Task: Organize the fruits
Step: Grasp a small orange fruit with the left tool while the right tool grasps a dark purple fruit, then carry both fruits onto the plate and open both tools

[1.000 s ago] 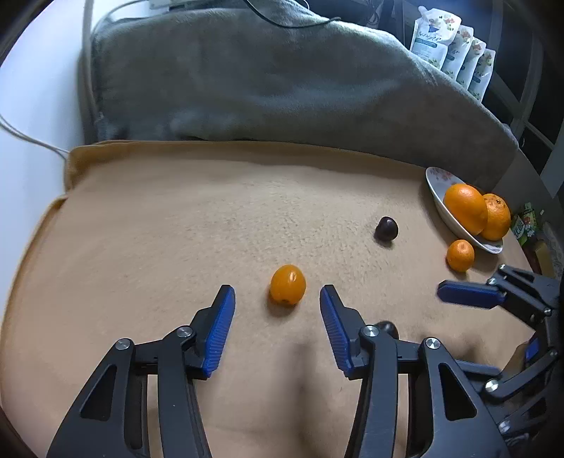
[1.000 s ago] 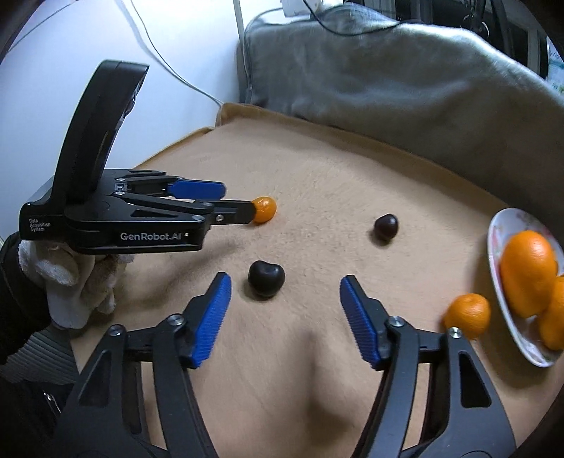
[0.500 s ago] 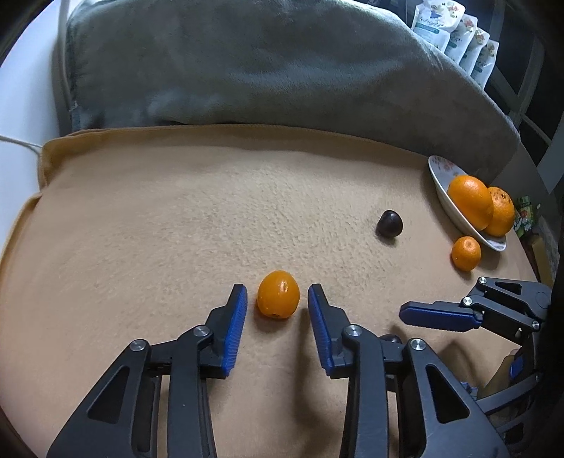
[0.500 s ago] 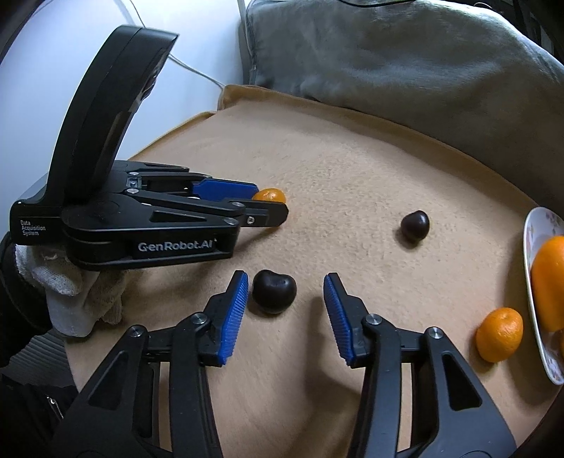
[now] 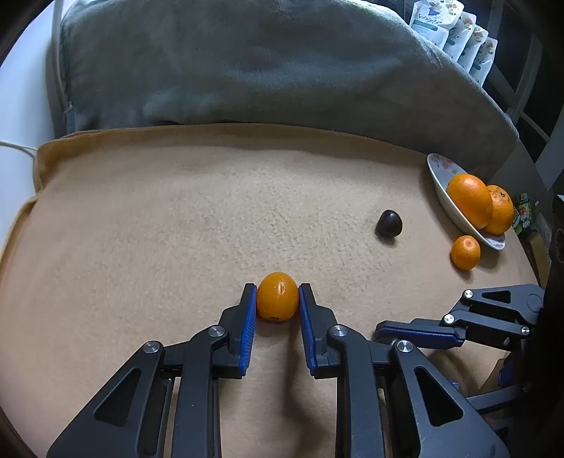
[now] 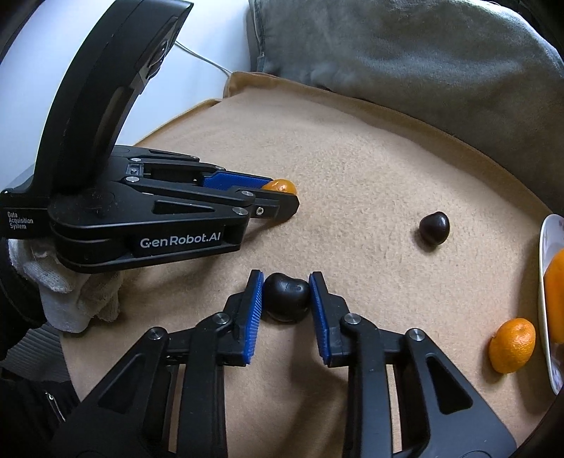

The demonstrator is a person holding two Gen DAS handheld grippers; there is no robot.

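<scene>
On tan fleece blanket (image 5: 141,229): small oval orange fruit (image 5: 277,296) clamped by left gripper (image 5: 275,299); dark heart-shaped fruit (image 6: 286,296) clamped by right gripper (image 6: 286,299). Neither lifted. Two large oranges (image 5: 469,199) already placed in white floral dish (image 5: 439,176). Small mandarin (image 5: 465,252) beside dish and second dark fruit (image 5: 388,223) left unsorted.

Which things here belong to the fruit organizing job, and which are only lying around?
Belonging to the job:
- small orange fruit, in the left hand-held gripper
- dark fruit, in the right hand-held gripper
- second dark fruit
- loose mandarin
- plate with two oranges

Only lying around:
- grey blanket
- pouches
- white cable
</scene>
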